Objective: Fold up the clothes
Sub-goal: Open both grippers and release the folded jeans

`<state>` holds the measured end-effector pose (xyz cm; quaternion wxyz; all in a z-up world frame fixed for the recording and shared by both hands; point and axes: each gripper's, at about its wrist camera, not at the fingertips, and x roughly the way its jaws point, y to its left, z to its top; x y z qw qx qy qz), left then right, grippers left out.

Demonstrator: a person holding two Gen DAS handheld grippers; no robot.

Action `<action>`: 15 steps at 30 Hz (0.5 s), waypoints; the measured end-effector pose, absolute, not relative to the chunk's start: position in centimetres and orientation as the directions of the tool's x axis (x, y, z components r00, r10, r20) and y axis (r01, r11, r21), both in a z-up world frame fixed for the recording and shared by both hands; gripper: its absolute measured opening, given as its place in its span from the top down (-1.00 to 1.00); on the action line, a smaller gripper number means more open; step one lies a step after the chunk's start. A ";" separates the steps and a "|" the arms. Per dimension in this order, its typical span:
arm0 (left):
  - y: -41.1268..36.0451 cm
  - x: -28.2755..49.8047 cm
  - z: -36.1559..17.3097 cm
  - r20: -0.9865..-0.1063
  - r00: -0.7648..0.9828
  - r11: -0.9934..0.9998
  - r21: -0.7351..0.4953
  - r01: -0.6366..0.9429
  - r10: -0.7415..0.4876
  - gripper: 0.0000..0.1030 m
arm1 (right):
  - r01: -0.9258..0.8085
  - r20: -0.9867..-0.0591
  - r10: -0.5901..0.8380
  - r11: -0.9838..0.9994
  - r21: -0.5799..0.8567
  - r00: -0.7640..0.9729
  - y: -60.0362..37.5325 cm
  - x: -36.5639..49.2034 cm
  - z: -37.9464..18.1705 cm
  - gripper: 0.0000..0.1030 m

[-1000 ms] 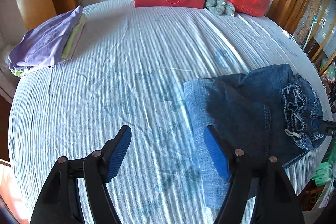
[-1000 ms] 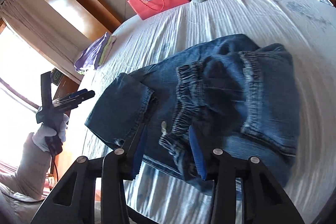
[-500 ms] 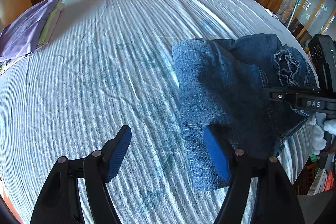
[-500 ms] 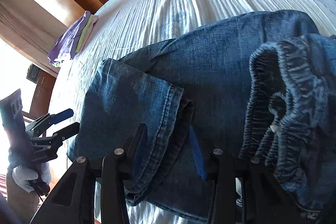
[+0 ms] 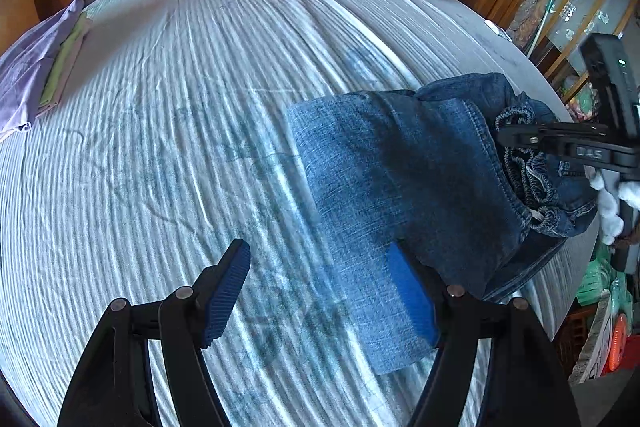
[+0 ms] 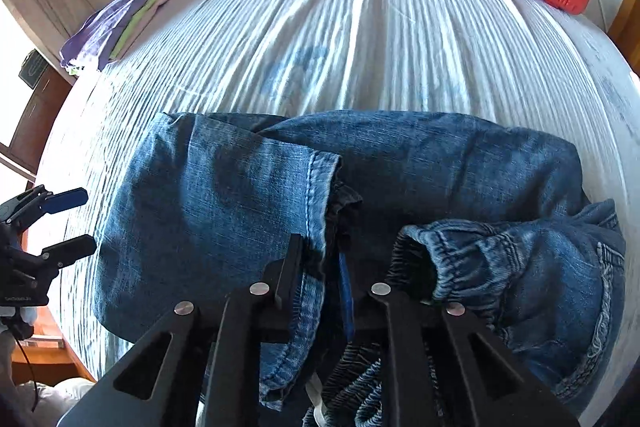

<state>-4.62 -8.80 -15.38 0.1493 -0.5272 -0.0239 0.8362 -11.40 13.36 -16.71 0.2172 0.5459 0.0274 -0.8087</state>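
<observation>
Two claws work the jeans (image 6: 224, 211) at 6 o'clock on the bed (image 6: 360, 47): the right claw (image 6: 320, 267), narrowed from half a second ago, pinches the hem, the left claw (image 5: 320, 287) hangs apart, so the second fold seems under way, needing a carry toward the waistband (image 6: 460, 247).

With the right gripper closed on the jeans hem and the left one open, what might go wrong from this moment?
1. The right gripper pinches only the hem edge of the jeans; the thick denim may slip out when pulled.
2. The elastic waistband lies bunched beside it and may be dragged along, spoiling the fold.
3. The left gripper is open, holding nothing, so the leg on the bedsheet could shift.
</observation>
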 end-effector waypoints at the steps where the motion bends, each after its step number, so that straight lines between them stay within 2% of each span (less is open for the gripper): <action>1: -8.6 -4.8 -15.3 -0.873 -0.399 -0.953 -0.203 -0.225 0.280 -0.41 | 0.358 -0.877 -0.346 -0.907 0.222 -0.333 14.6 -10.7 -15.8 0.66; 3: -8.2 -5.1 -15.4 -0.870 -0.399 -0.950 -0.214 -0.227 0.291 -0.41 | 0.295 -0.836 -0.372 -0.918 0.266 -0.404 18.1 -8.8 -13.6 0.46; 5: -7.8 -5.5 -15.8 -0.874 -0.391 -0.950 -0.212 -0.227 0.289 -0.41 | 0.201 -0.815 -0.340 -0.940 0.276 -0.469 22.7 -6.7 -12.4 -0.20; 10: -6.4 -6.6 -17.3 -0.894 -0.371 -0.962 -0.187 -0.200 0.250 -0.41 | -0.057 -0.811 -0.247 -0.944 0.325 -0.530 35.1 -2.9 -12.8 -0.23; 12: -6.1 -6.9 -17.7 -0.903 -0.361 -0.968 -0.180 -0.175 0.233 -0.41 | -0.127 -0.813 -0.265 -0.916 0.380 -0.519 38.7 -3.0 -14.3 -0.23; 15: -5.4 -6.9 -18.0 -0.910 -0.366 -0.977 -0.147 -0.152 0.194 -0.41 | -0.139 -0.791 -0.350 -0.870 0.473 -0.501 40.4 -4.4 -16.0 -0.23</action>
